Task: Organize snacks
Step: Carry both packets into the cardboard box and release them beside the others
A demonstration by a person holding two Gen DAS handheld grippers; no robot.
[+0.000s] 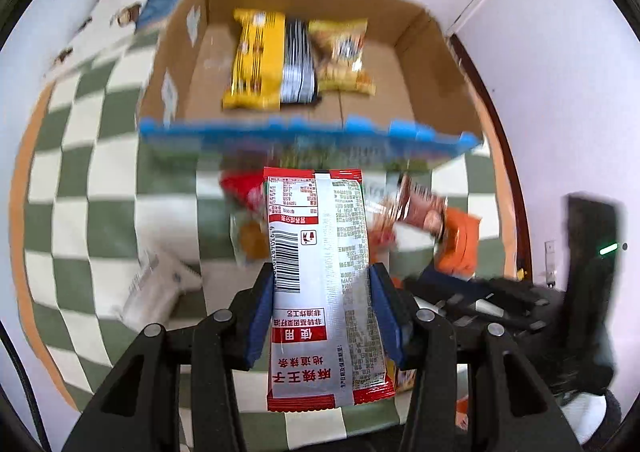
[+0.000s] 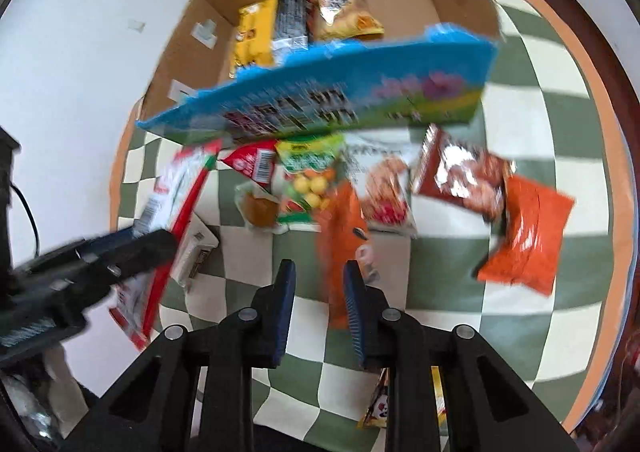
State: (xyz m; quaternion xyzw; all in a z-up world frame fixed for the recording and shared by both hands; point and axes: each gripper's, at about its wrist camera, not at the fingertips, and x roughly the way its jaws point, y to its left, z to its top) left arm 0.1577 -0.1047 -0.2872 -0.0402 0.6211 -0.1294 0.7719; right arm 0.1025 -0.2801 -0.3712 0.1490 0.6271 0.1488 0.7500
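The left gripper (image 1: 320, 288) held the red-and-silver snack packet (image 1: 320, 276) clenched in its jaws, long axis pointing ahead toward the cardboard box (image 1: 432, 64), above the checkered cloth (image 1: 80, 180), while the right gripper (image 2: 318, 284), jaws parted, seemingly held nothing through the blur.

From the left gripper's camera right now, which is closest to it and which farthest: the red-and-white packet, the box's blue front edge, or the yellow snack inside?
1. Red-and-white packet, clamped between the left gripper fingers.
2. Blue front edge of the cardboard box, ahead.
3. Yellow snack, inside the box, left of the others.
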